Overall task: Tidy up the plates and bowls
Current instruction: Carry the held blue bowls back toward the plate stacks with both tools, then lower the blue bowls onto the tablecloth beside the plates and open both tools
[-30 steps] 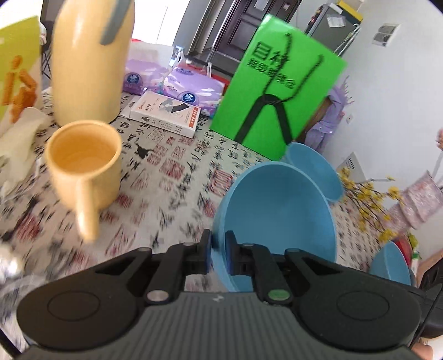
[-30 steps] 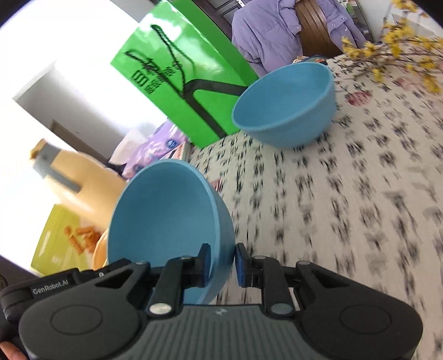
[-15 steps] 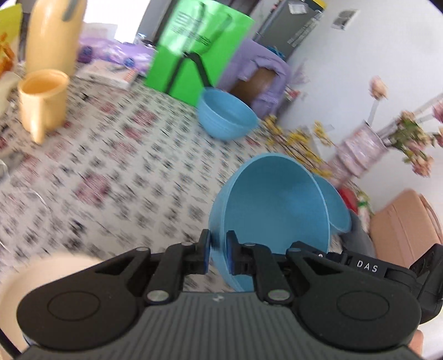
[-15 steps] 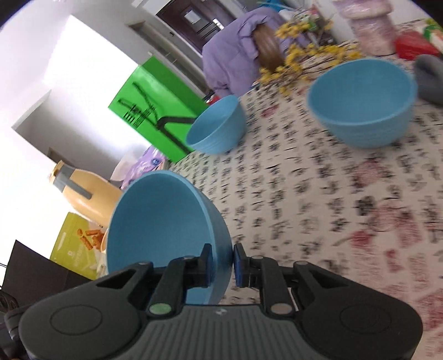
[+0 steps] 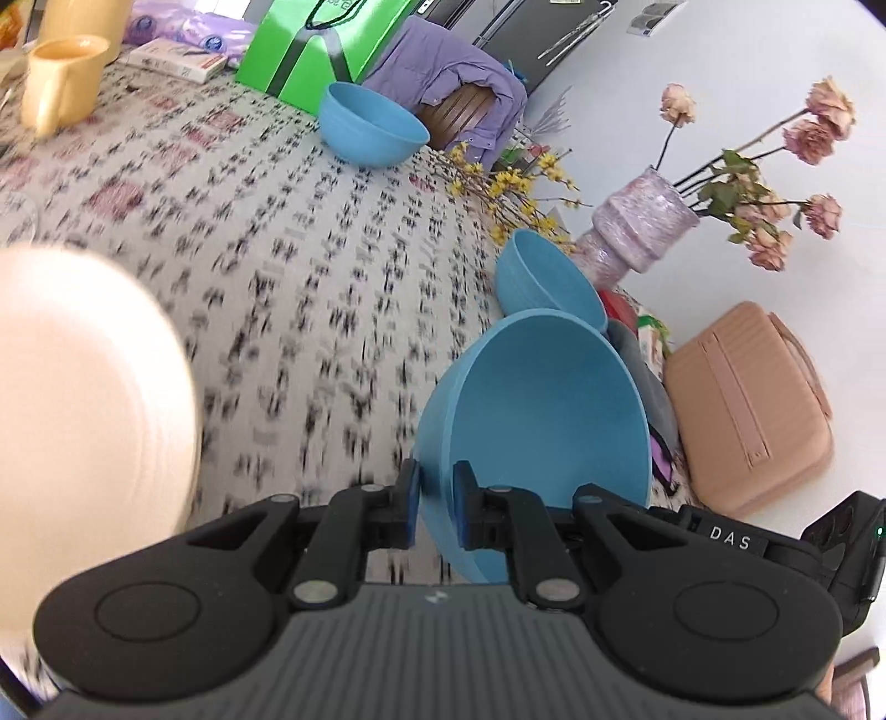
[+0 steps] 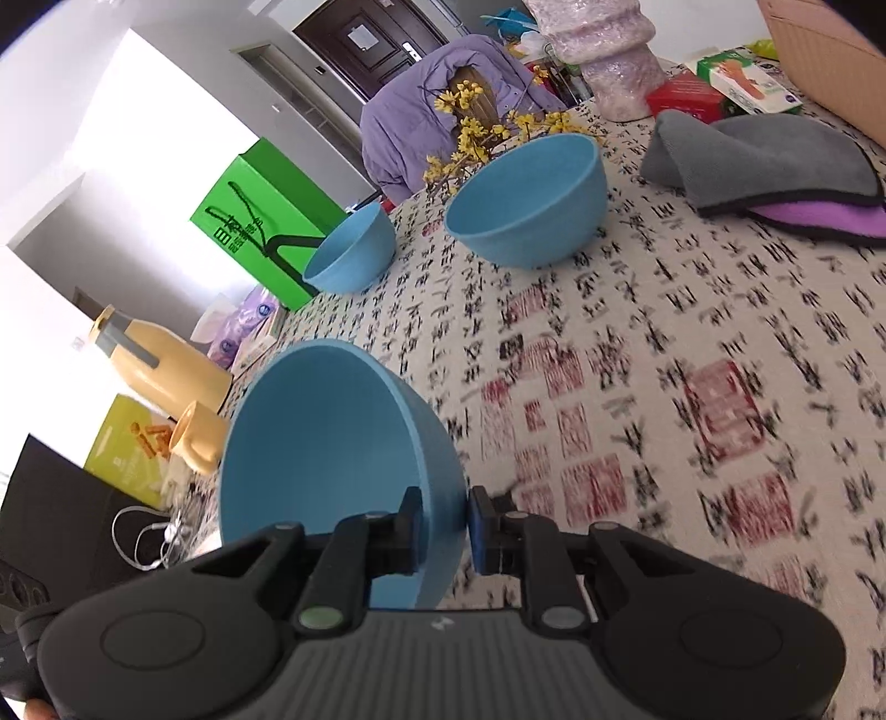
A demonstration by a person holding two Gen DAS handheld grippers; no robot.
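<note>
Both grippers hold one blue bowl (image 5: 542, 410) by its rim, tilted above the patterned tablecloth (image 5: 310, 255). My left gripper (image 5: 436, 509) is shut on the rim nearest me. In the right wrist view my right gripper (image 6: 446, 526) is shut on the same bowl (image 6: 321, 443). A second blue bowl (image 5: 540, 282) (image 6: 526, 199) stands near the yellow flowers. A third blue bowl (image 5: 371, 124) (image 6: 351, 255) stands by the green bag. A cream plate (image 5: 83, 410) shows blurred at the left.
A green bag (image 5: 315, 44), a yellow mug (image 5: 58, 80) and a yellow jug (image 6: 160, 371) stand at the far side. A vase (image 5: 637, 227), grey and purple cloths (image 6: 764, 166), small boxes (image 6: 720, 83) and a tan case (image 5: 747, 410) lie at the right.
Both grippers have carried the held bowl rightward across the table, away from the mug and jug, toward the bowl by the flowers. The cream plate has come into view at the left.
</note>
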